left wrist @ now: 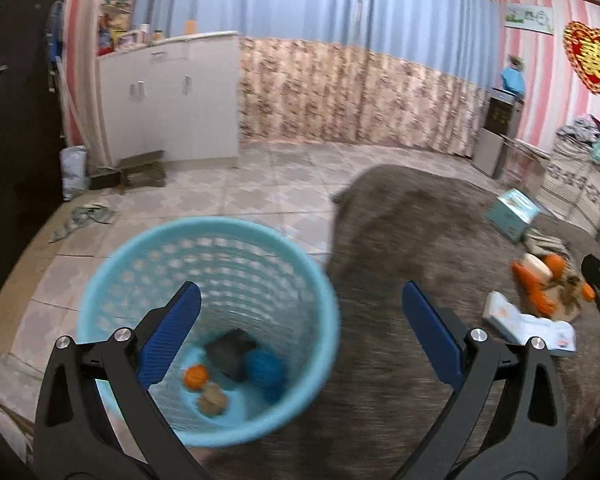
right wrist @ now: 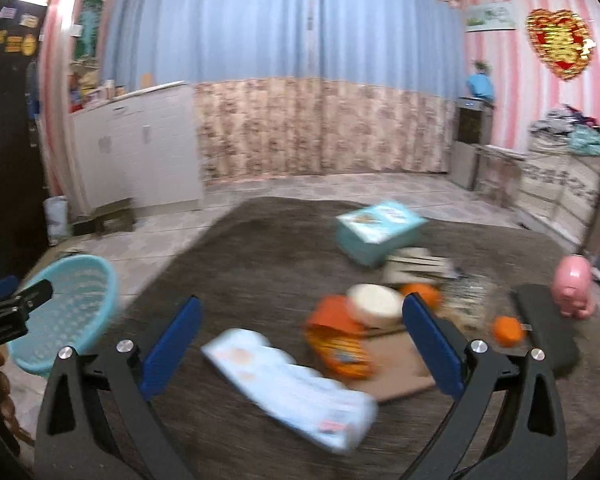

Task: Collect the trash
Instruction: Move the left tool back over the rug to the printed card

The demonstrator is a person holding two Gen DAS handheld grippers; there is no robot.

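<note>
A light blue mesh trash basket (left wrist: 140,272) stands on the floor tiles at the rug's left edge; it also shows in the right wrist view (right wrist: 66,280). Inside lie an orange ball (left wrist: 195,377), a dark box (left wrist: 231,351), a blue ball (left wrist: 265,369) and a tan lump (left wrist: 212,399). My left gripper (left wrist: 300,340) is open and empty above the basket's right rim. My right gripper (right wrist: 300,352) is open and empty over a pale blue packet (right wrist: 288,386) on the grey rug (right wrist: 260,248). An orange wrapper (right wrist: 336,336), a white round lid (right wrist: 376,305) and oranges (right wrist: 508,330) lie beyond.
A teal box (right wrist: 380,230), a cardboard sheet (right wrist: 400,372), a dark pad (right wrist: 548,320) and a pink piggy bank (right wrist: 572,286) are on the rug. White cabinets (right wrist: 140,152) stand at the back left, curtains behind, and a dresser (right wrist: 560,184) at the right.
</note>
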